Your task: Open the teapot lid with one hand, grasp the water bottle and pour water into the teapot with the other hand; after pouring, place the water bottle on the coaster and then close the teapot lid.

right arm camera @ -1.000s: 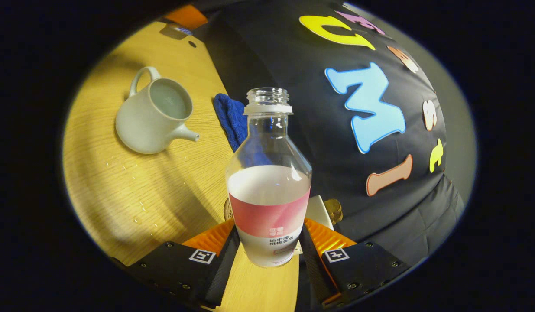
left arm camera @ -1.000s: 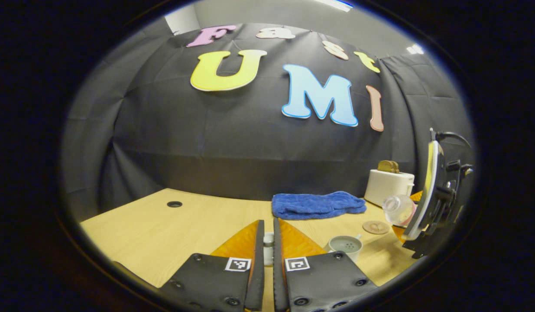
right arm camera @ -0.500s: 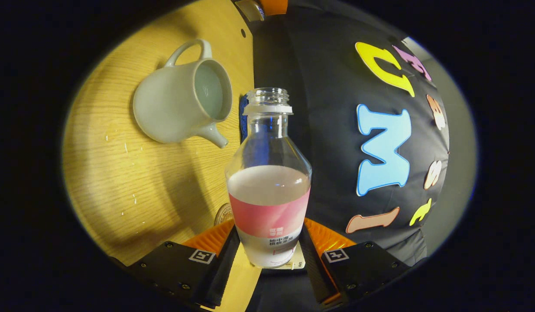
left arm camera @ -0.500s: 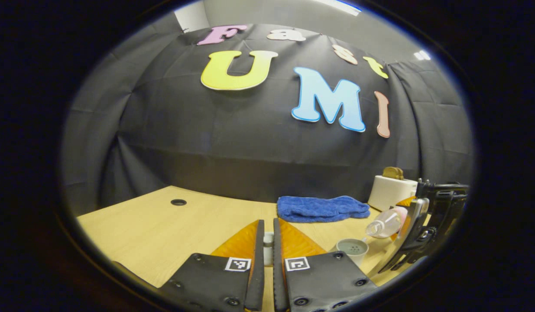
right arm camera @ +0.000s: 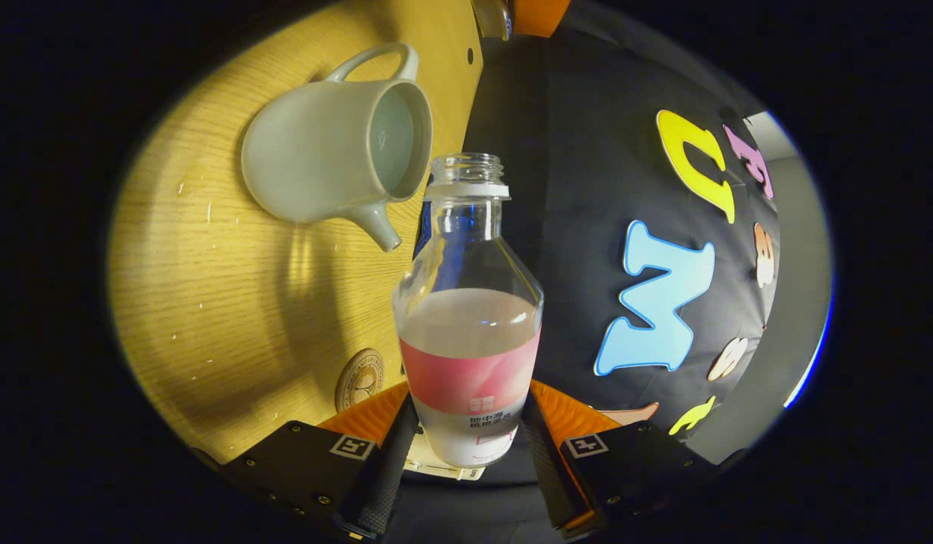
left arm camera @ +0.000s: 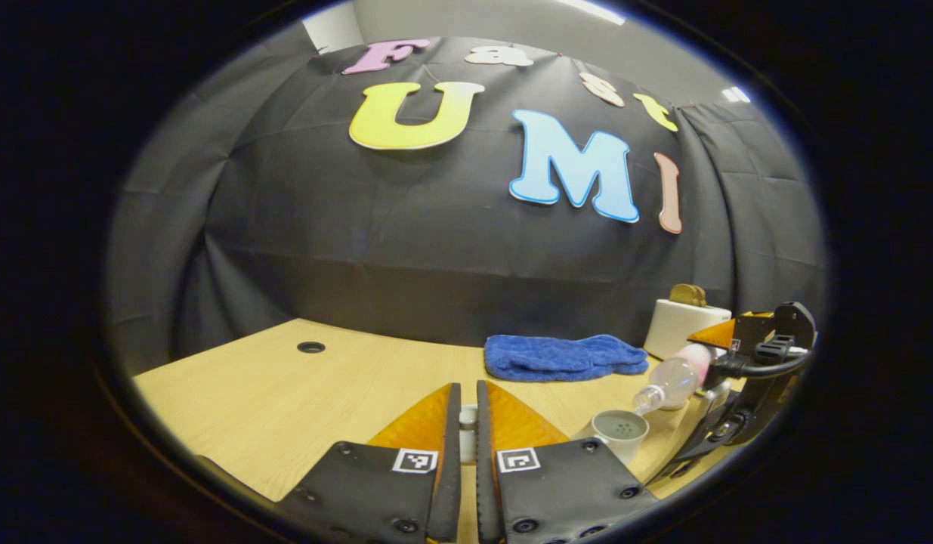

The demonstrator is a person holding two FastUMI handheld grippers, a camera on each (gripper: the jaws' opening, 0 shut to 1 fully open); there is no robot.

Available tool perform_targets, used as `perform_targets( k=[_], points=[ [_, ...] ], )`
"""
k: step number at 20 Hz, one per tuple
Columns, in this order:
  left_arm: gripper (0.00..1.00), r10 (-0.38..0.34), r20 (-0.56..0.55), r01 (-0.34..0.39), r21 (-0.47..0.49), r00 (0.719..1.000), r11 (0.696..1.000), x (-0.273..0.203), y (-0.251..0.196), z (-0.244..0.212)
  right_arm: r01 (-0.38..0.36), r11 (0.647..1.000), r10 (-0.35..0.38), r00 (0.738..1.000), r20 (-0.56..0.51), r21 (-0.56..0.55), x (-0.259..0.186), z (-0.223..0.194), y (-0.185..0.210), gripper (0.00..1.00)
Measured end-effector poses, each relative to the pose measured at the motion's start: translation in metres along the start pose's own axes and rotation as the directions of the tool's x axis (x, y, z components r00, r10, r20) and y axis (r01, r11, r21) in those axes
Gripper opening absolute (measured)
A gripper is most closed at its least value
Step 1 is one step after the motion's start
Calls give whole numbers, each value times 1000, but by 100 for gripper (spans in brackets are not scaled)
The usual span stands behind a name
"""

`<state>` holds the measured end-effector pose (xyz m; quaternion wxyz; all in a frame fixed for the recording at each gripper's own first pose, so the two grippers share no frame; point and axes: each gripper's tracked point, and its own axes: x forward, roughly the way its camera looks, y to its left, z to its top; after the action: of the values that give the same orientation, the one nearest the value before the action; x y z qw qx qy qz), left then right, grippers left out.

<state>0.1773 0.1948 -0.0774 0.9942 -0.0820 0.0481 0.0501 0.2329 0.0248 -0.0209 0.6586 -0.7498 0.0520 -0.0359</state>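
- While the right tool (right arm camera: 466,446) clamps the water bottle (right arm camera: 468,332) low on its labelled body, one finger on each side, the bottle lies tipped with its uncapped mouth just beside the teapot's rim.
- From the left gripper view, that same right tool (left arm camera: 746,378) sits at the far right, holding the bottle (left arm camera: 671,381) slanted down, neck just above the open teapot (left arm camera: 621,432).
- Left tool (left arm camera: 468,446): its fingers stand nearly together, pinched on a small pale object, the teapot lid (left arm camera: 468,442) as far as can be made out, held above the surface (left arm camera: 285,408).
- Teapot (right arm camera: 338,162): one, pale, lid off, handle and spout both showing, standing on the wooden surface (right arm camera: 209,302); small droplets dot the wood around it.
- Water bottle: one, clear, with liquid filling roughly its lower part and a pink label band.
- Coaster (right arm camera: 359,379): one, round, lying flat on the surface near the right tool's fingers, nothing on it.
- Also counted: one blue towel (left arm camera: 564,357) folded near the wall, and one white toaster (left arm camera: 685,326) with a slice in it beside the towel.
- Tools: two.
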Motion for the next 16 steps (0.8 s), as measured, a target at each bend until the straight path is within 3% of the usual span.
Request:
perform_targets(
  k=[16],
  points=[
    [15, -1, -2, 0, -32, 1000, 999, -1, 4, 1, 141, 954, -124, 989, 78, -264, -18, 14, -19, 76]
  ],
)
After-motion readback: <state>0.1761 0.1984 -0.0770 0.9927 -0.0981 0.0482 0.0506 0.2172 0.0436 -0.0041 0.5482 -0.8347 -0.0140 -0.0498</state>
